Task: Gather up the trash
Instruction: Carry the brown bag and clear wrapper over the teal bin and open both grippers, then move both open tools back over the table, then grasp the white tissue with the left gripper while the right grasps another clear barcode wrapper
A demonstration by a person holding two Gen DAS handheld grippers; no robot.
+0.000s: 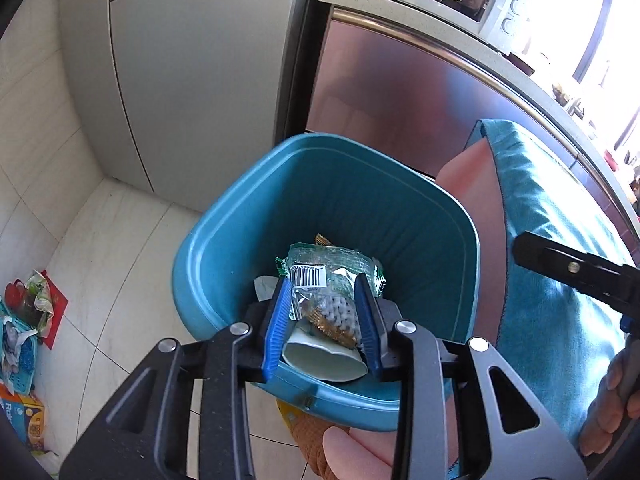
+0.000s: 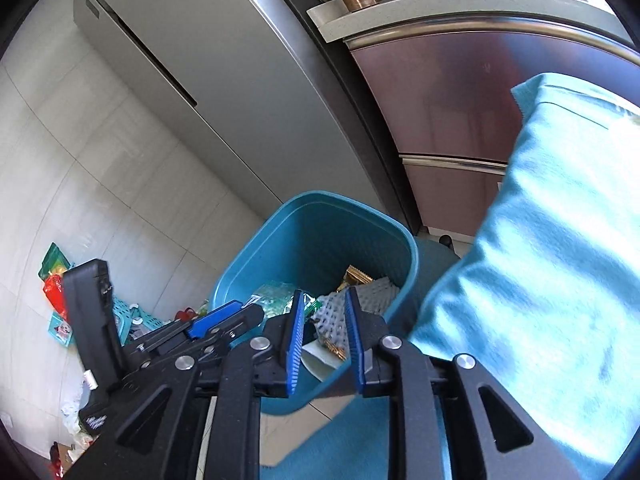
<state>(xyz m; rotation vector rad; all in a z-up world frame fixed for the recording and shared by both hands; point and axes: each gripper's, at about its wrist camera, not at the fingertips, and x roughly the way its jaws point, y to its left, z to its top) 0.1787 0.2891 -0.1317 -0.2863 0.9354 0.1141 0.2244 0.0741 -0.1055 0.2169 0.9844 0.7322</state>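
A blue bin (image 1: 224,220) (image 2: 256,248) stands on the tiled floor and holds a green wrapper (image 1: 332,256), a white foam net (image 1: 340,312), a gold wrapper (image 2: 356,274) and a paper cup (image 1: 324,360). My left gripper (image 1: 324,280) hangs over the bin's near rim with its blue pads apart. A clear wrapper with a barcode (image 1: 308,276) lies loose between them. My right gripper (image 2: 324,292) points into the bin from the right, jaws parted, with grey foam net (image 2: 328,318) in the gap. Each gripper shows in the other's view: the left gripper (image 2: 224,316), the right gripper (image 1: 560,268).
A teal cloth (image 1: 560,220) (image 2: 540,260) crowds the right side. A grey fridge (image 1: 180,60) and a metallic cabinet (image 1: 400,92) stand behind the bin. Loose wrappers (image 1: 32,300) (image 2: 56,292) and a light-blue basket (image 2: 128,316) lie on the floor at left.
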